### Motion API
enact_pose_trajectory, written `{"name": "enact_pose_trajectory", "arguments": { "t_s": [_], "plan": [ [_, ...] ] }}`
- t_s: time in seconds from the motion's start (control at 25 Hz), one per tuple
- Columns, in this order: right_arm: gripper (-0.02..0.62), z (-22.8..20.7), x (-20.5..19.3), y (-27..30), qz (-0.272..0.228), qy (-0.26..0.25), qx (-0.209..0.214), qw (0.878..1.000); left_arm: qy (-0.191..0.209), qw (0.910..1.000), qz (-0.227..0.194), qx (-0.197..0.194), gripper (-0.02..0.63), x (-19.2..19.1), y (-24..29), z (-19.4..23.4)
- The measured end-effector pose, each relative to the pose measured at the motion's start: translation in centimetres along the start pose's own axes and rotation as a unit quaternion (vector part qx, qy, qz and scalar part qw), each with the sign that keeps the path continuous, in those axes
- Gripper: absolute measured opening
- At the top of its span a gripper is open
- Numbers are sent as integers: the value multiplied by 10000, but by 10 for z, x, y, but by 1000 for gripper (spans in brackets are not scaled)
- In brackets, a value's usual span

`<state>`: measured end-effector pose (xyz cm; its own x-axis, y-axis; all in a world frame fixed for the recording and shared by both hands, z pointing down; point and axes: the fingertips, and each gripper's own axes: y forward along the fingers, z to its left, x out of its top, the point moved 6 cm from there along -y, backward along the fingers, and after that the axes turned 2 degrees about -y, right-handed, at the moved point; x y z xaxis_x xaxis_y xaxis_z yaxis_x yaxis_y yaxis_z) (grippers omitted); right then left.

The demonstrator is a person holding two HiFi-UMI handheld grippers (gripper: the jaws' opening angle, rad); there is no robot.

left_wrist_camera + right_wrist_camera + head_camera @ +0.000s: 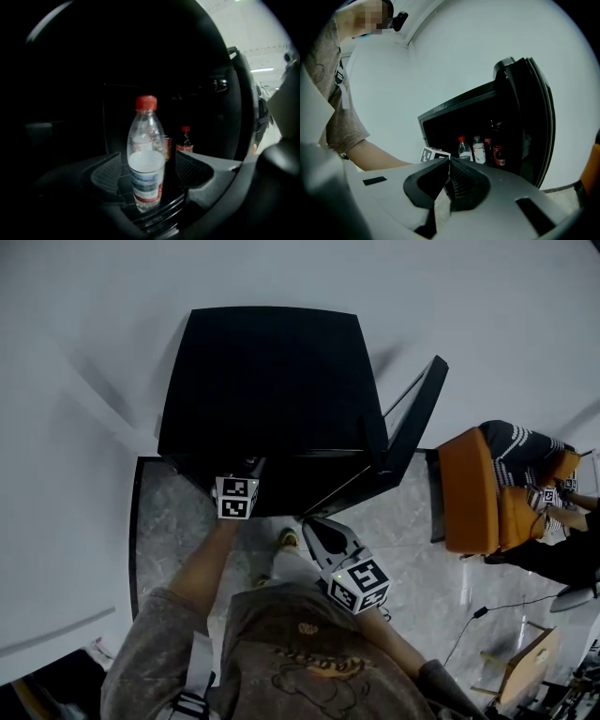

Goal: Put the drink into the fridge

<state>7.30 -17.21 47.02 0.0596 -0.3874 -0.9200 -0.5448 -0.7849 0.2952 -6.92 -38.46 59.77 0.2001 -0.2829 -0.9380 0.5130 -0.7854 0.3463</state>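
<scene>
Fridge (262, 381): door (412, 427) swung wide at right, mouth open to the front; inside, bottle (146, 154) stands at the shelf's (161, 213) front edge between the left gripper's (150, 177) parted jaws, can (167, 143) and cola (185, 140) close behind toward the right.

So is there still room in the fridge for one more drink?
Probably: left of the water bottle, towards the left wall of the fridge, the space looks bare but dark; only the left claw is there. The right side is crowded: clear bottle, cola bottle, can.
</scene>
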Motion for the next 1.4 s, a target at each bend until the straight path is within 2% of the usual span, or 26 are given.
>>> {"name": "enact_pose_trajectory", "arguments": {
  "t_s": [0.24,0.48,0.56,0.68,0.8,0.96,1.4],
  "plan": [
    [20,0,1,-5,44,-15,70,10000,-71,9998,116,-158,342,10,-37,-12],
    [20,1,10,-7,-21,-44,121,9999,-324,9984,130,-451,117,26,-84,-30],
    [20,0,12,-8,-12,-70,145,9999,-608,9970,179,-453,59,33,-97,-35],
    [20,-1,15,-8,40,-101,213,9997,-824,9952,269,-462,10,45,-114,-42],
    [20,0,18,-10,48,-96,306,9995,-940,9930,366,-614,6,57,-132,-51],
    [20,6,25,-14,46,-159,501,9986,-933,9893,424,-1037,6,81,-156,-68],
    [20,23,47,-27,-101,-530,943,9941,-790,9784,127,-1904,5,138,-219,-107]
  ]
}}
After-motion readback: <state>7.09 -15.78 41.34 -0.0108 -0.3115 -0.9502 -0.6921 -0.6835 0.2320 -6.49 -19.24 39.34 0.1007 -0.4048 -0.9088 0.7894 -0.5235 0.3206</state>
